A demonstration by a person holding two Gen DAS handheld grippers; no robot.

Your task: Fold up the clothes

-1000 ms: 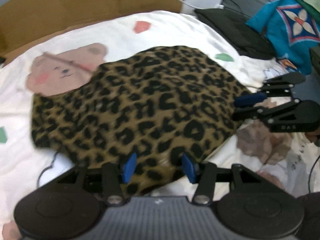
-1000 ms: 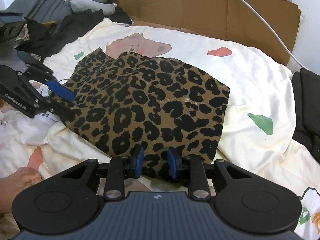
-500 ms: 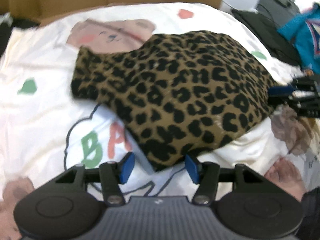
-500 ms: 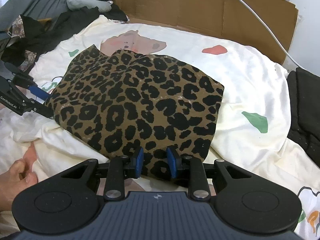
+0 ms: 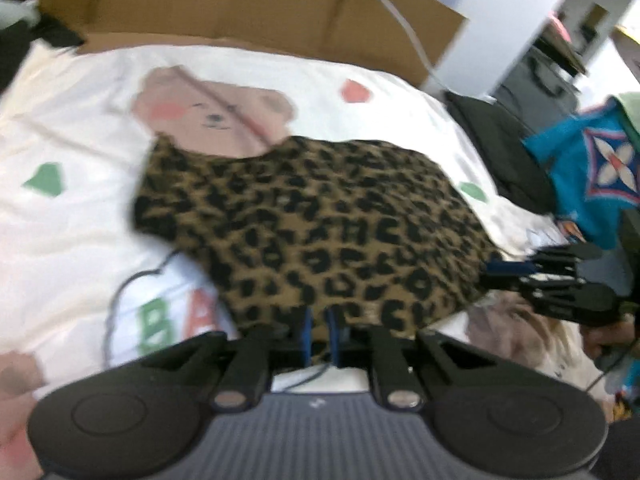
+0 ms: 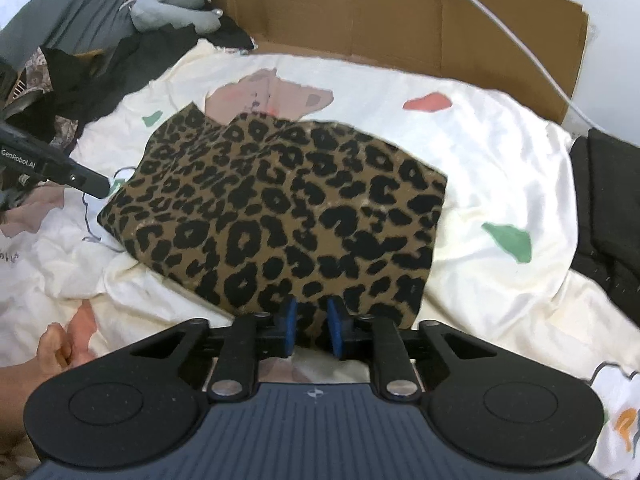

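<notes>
The right tongs [image 6: 311, 326] pinch the near edge of the folded leopard-print garment [image 6: 280, 216], their jaws having just been closing. The garment lies on a cream printed bedsheet [image 6: 500, 168]. The left tongs [image 6: 94, 186] reach its left corner.

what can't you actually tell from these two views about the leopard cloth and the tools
- Left wrist view is motion-blurred: whether the left tool, whose jaws have just been closing, truly pinches the leopard cloth edge between them.
- Right wrist view: the cloth's near edge runs between the right tool's pads; contact is unclear.
- Both views: how many layers the folded cloth has; its top hides them.
- The printed bear is partly covered by the cloth.
</notes>
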